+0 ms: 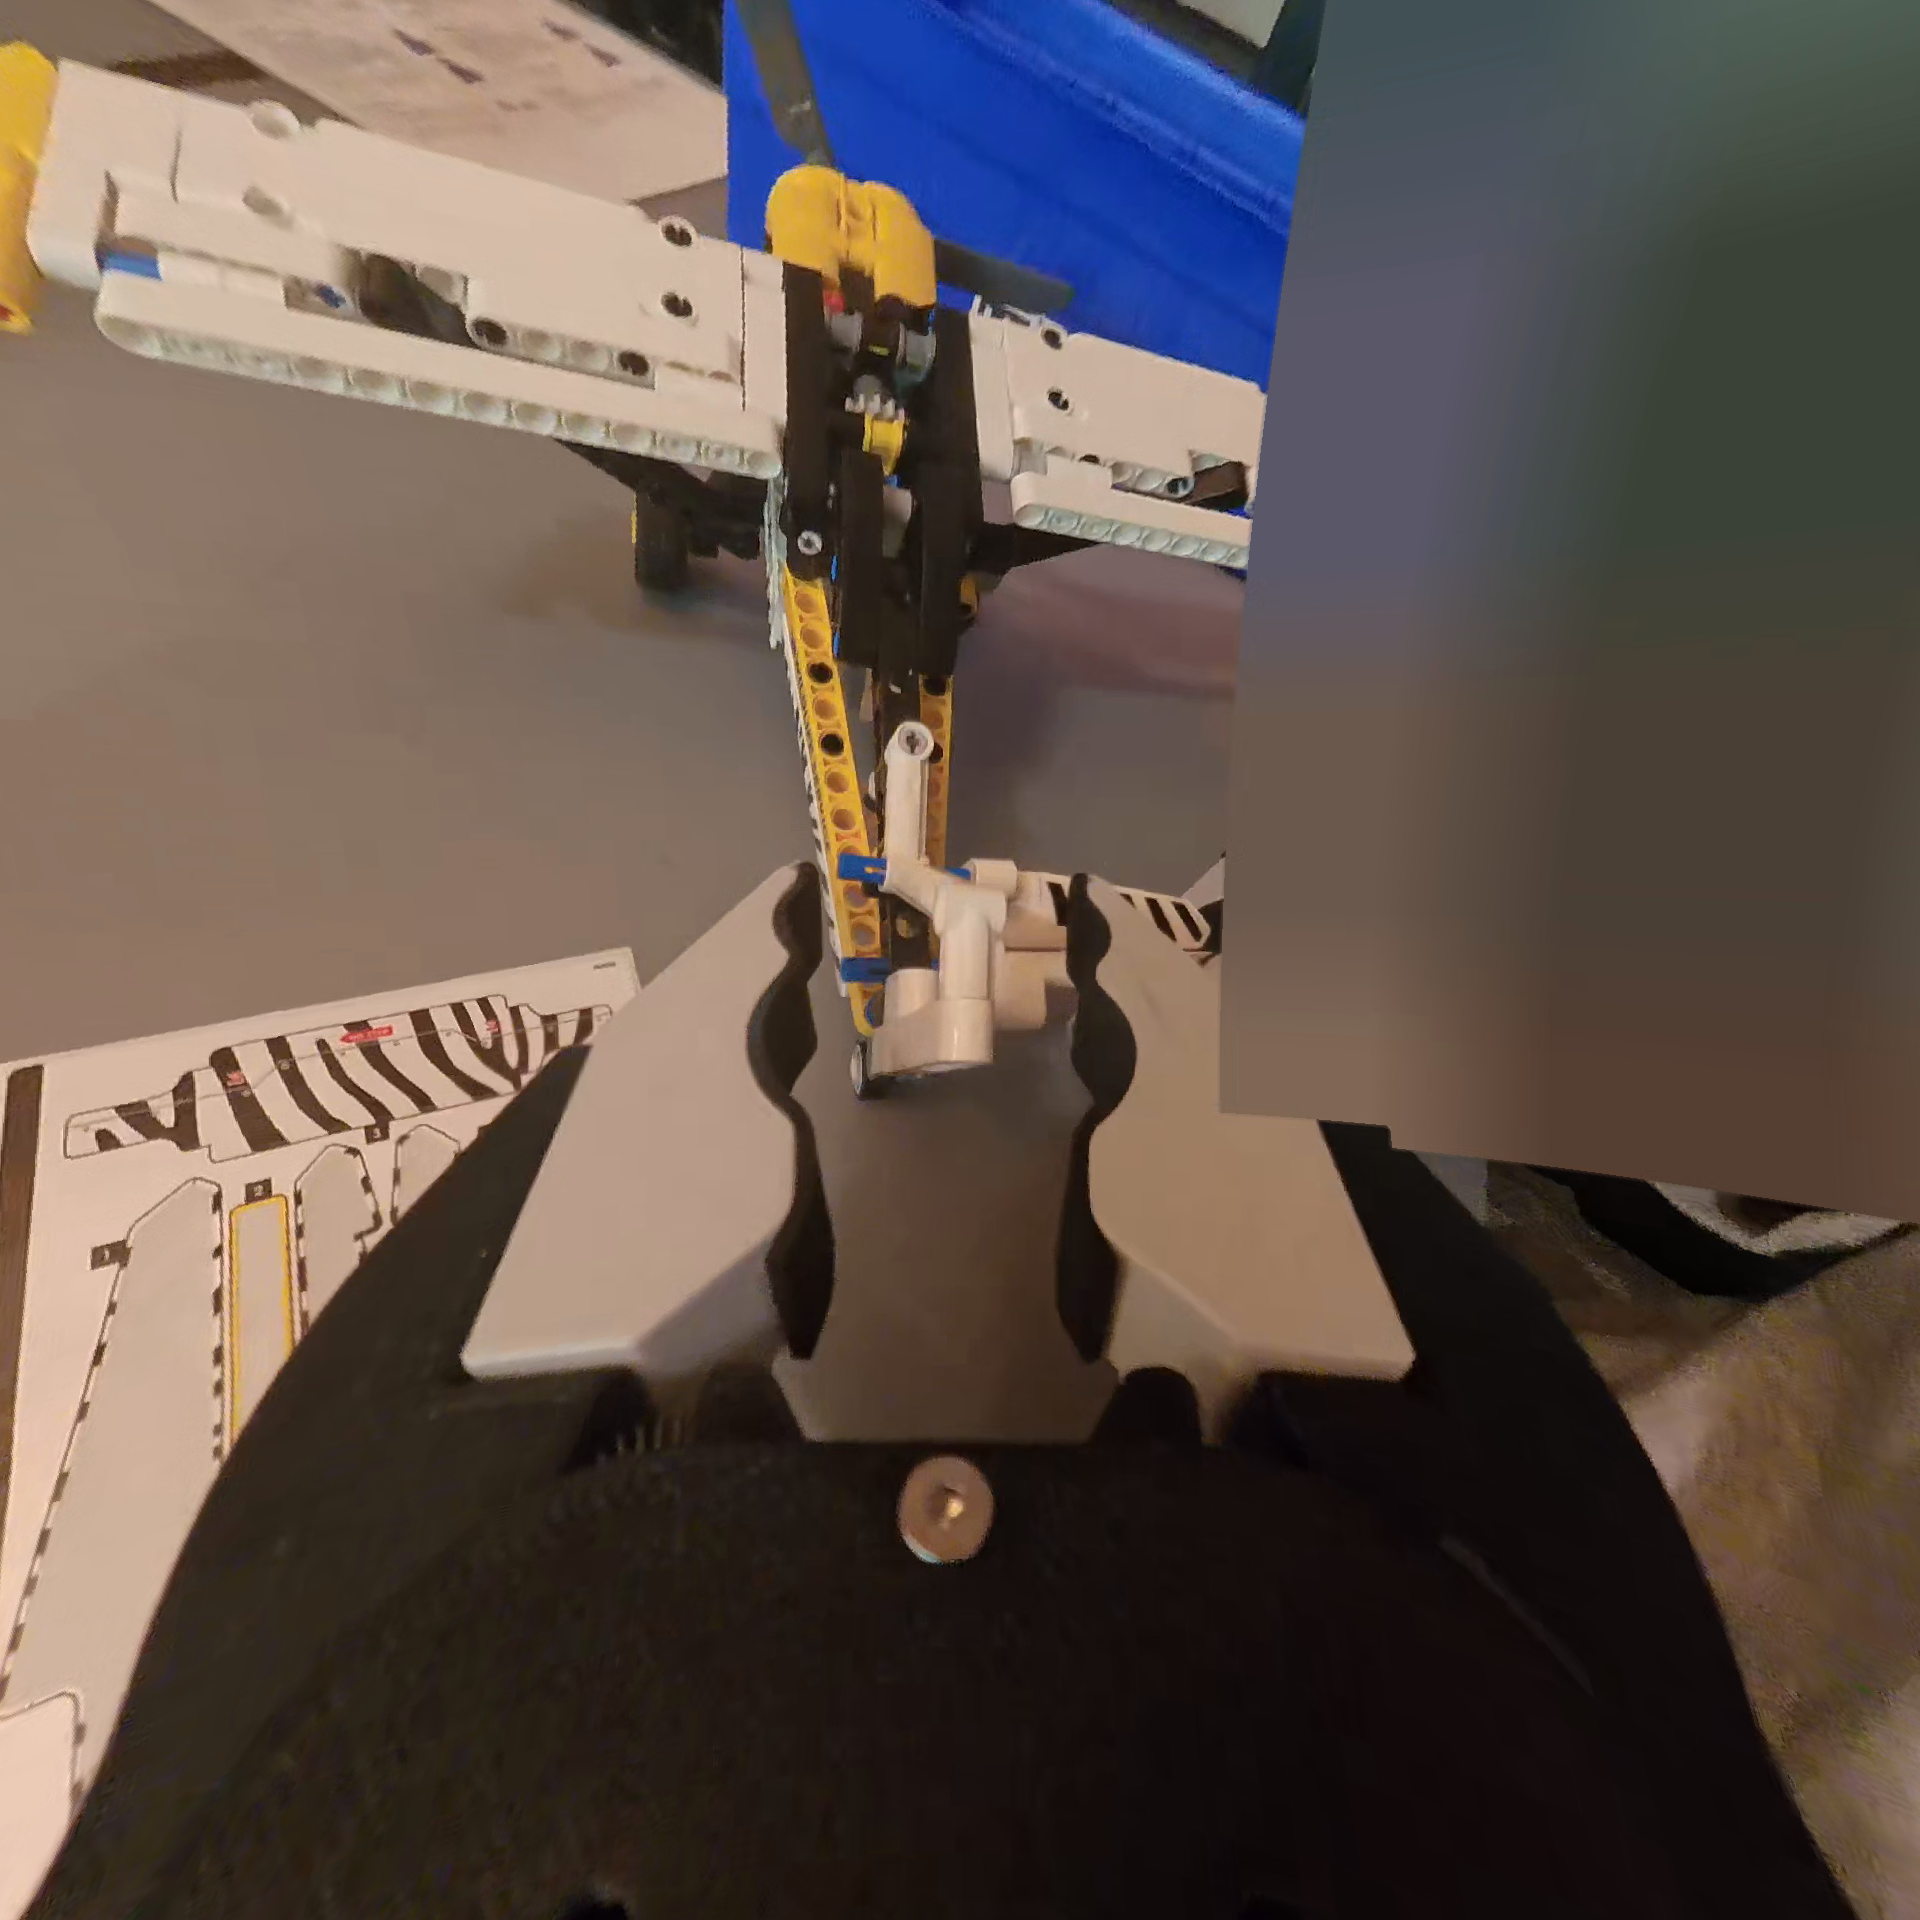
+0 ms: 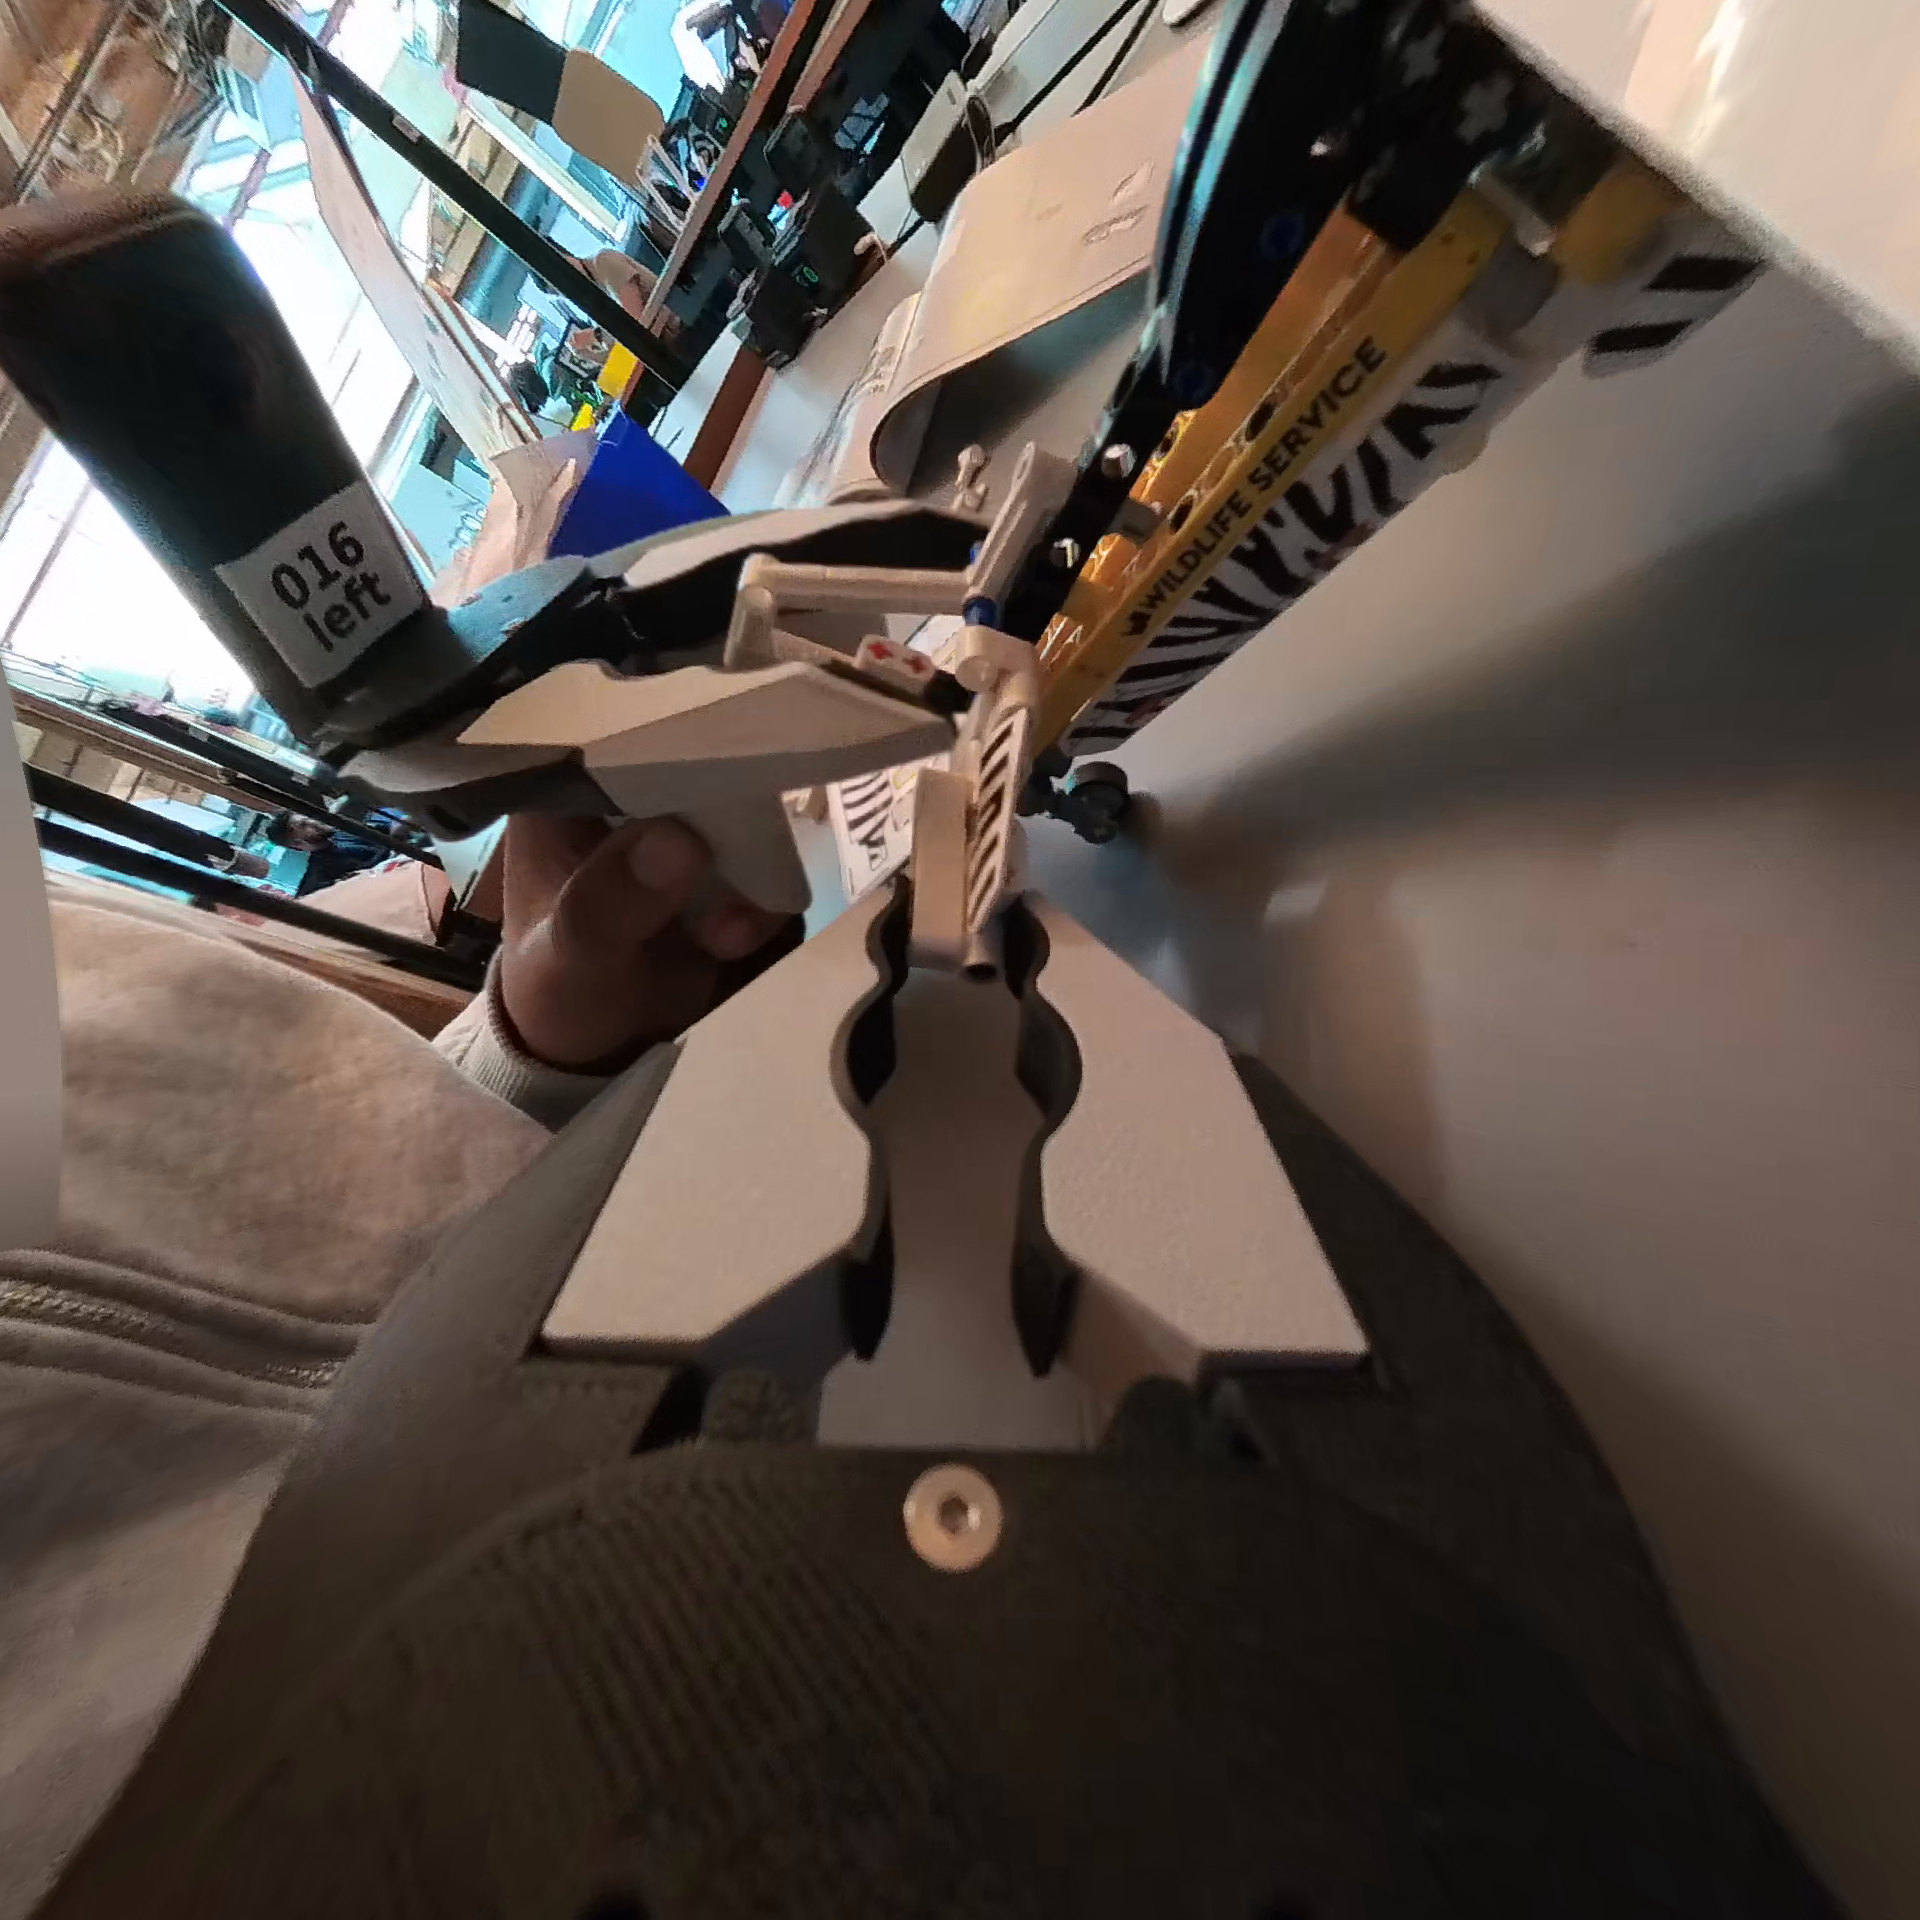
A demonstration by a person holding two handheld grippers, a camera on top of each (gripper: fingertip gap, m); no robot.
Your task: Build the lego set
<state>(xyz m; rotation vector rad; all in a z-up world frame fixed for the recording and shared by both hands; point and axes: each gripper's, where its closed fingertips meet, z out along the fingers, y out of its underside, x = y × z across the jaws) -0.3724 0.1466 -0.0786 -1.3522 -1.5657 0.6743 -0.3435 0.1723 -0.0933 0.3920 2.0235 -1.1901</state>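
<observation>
A Lego plane point(image 1: 873, 488) with white wings, a yellow nose and a black body stands on the grey table point(image 1: 312, 748), its yellow tail boom pointing at me. My left gripper point(image 1: 935, 935) is closed around the white tail assembly point(image 1: 966, 977) at the end of the boom. It also shows in the right wrist view point(image 2: 945, 623), gripping that tail. My right gripper point(image 2: 961, 935) is shut on a white fin with zebra stripes point(image 2: 977, 821), held against the tail of the plane point(image 2: 1247, 520). The fin's edge shows in the left wrist view point(image 1: 1164, 914).
A sticker sheet point(image 1: 260, 1164) with zebra patterns lies at the front left. A blue bin point(image 1: 1039, 156) and a booklet point(image 1: 468, 73) sit behind the plane. A person's hand point(image 2: 623, 914) and beige sleeve point(image 2: 208, 1143) hold the left gripper.
</observation>
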